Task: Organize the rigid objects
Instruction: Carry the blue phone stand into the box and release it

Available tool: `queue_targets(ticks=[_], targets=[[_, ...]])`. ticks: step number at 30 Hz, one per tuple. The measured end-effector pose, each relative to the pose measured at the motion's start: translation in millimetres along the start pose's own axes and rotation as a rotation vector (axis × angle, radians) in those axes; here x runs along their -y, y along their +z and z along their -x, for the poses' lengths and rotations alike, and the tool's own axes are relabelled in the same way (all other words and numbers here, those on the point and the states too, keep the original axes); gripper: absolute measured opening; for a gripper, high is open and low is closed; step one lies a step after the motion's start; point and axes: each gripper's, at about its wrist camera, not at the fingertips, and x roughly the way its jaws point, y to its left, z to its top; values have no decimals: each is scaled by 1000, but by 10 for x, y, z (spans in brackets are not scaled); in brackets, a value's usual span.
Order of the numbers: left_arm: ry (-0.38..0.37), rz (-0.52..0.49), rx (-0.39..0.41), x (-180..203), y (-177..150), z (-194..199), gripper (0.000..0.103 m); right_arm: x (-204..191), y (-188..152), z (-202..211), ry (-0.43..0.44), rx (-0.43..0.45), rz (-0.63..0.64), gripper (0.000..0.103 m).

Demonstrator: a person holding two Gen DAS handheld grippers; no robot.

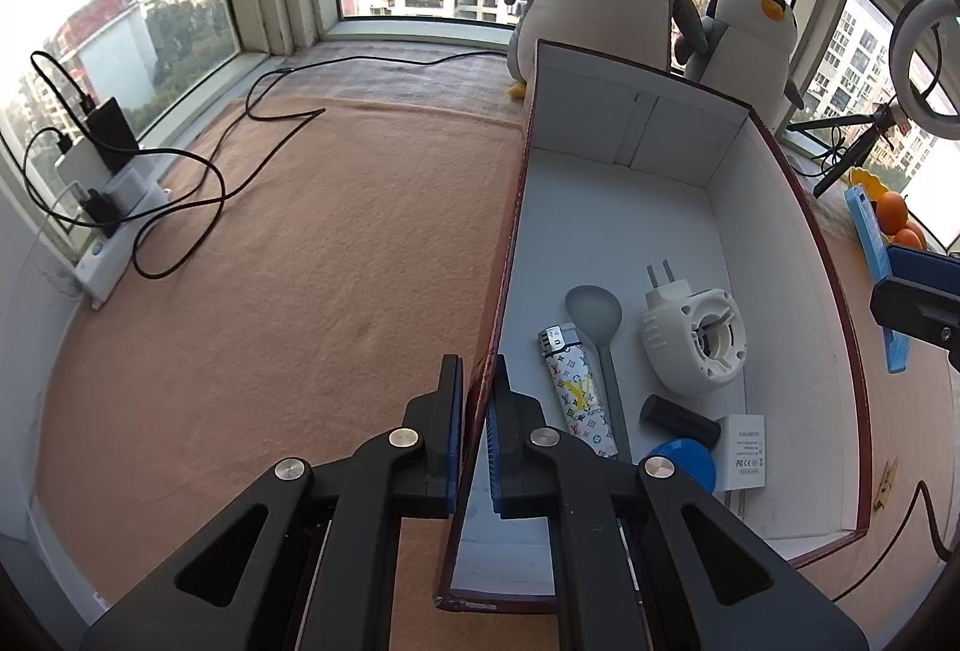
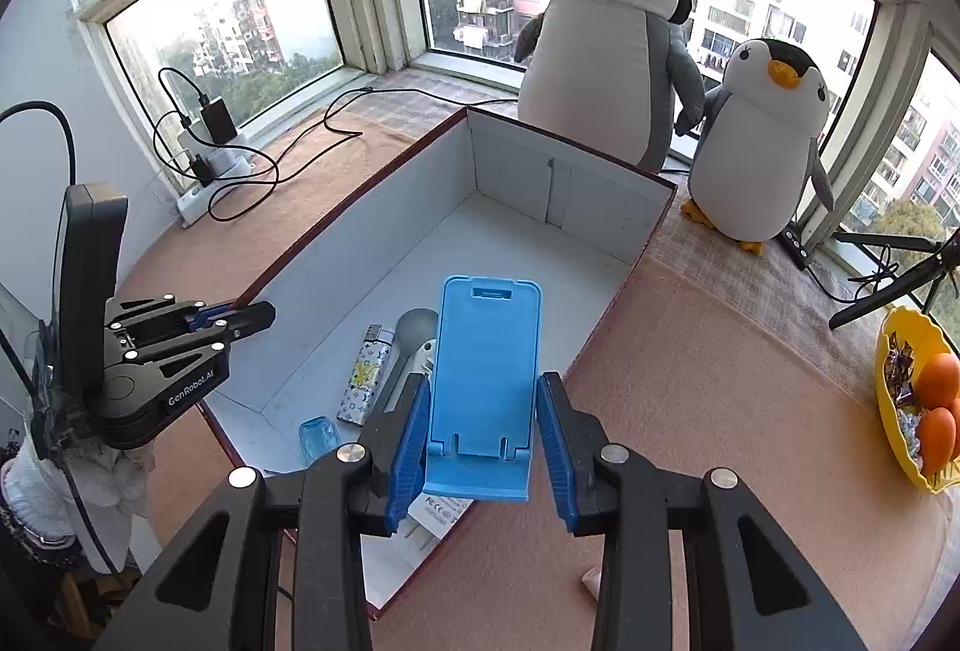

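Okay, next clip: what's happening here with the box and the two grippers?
A person is packing small items into a white-lined box. The left gripper is clamped on the box's side wall. The right gripper holds a blue phone stand above the box. A patterned lighter, grey spoon and white plug-in device already lie inside.
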Motion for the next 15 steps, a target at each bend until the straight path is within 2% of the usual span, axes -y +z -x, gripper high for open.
queue_targets(ticks=[15], targets=[[-1, -1, 0, -2, 3, -4, 6, -221, 84, -223, 26, -37, 38, 33]])
